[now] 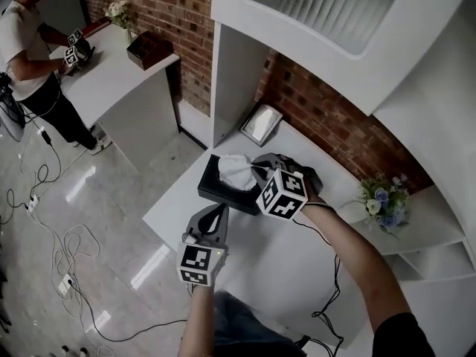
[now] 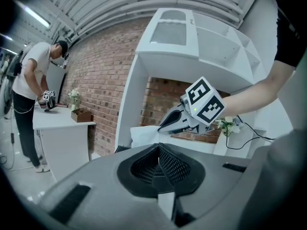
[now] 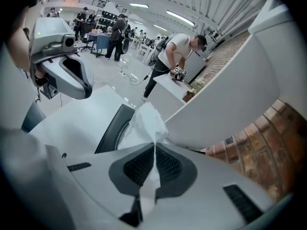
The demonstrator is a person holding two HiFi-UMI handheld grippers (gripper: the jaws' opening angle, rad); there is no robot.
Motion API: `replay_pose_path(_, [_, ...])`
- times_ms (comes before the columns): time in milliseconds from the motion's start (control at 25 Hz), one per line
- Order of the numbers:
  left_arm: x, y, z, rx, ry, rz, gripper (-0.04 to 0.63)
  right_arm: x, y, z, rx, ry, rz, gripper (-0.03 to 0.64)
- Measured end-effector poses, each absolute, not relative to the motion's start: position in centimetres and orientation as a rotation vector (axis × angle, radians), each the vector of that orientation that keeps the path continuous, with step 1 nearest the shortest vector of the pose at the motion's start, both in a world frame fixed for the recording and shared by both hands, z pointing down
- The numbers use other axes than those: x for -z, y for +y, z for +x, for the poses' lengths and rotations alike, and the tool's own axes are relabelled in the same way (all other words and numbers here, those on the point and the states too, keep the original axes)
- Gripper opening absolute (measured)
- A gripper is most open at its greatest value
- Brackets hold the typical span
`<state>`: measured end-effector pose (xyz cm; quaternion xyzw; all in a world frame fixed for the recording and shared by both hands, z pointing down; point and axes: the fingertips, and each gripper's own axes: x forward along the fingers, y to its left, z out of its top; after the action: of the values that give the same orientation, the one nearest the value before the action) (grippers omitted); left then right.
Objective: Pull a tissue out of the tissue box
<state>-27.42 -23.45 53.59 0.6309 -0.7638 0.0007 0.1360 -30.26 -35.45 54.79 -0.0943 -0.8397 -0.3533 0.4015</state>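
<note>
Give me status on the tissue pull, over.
Right gripper jaws shut on the tissue, partly out of the tissue box. Left gripper jaws shut, empty, near the box. Nothing in the way.

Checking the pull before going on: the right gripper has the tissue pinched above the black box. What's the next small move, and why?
Probably draw the right gripper straight up, away from the tissue box. Its fingers are shut on the tissue, whose lower part sits in the box's slot, so it isn't free yet.
</note>
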Motion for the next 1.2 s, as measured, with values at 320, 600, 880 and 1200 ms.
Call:
replay_pose_path(320, [-52.0,-24.0,-27.4,-0.011,-2.23,1.853,0.009,-52.1,-36.2,-29.6,0.901,-2.179,-0.167,0.0])
replay_pose_path(600, [-50.1,-24.6,-27.6,-0.016,-2.249,1.886,0.009,-46.4,-35.7,-26.9,0.808,-2.402,-0.008,0.0])
replay_pose_path(880, [-47.7,-25.8,-27.0,-0.07,-2.253,1.959,0.009,-38.8,-35.6,-19.8,0.683,-2.704,0.306,0.0])
replay_pose_path(1200, [-44.2,-28.6,-22.8,-0.126,-2.205,2.118,0.009,-32.2,-35.5,-8.6,0.539,-2.983,0.686,0.0])
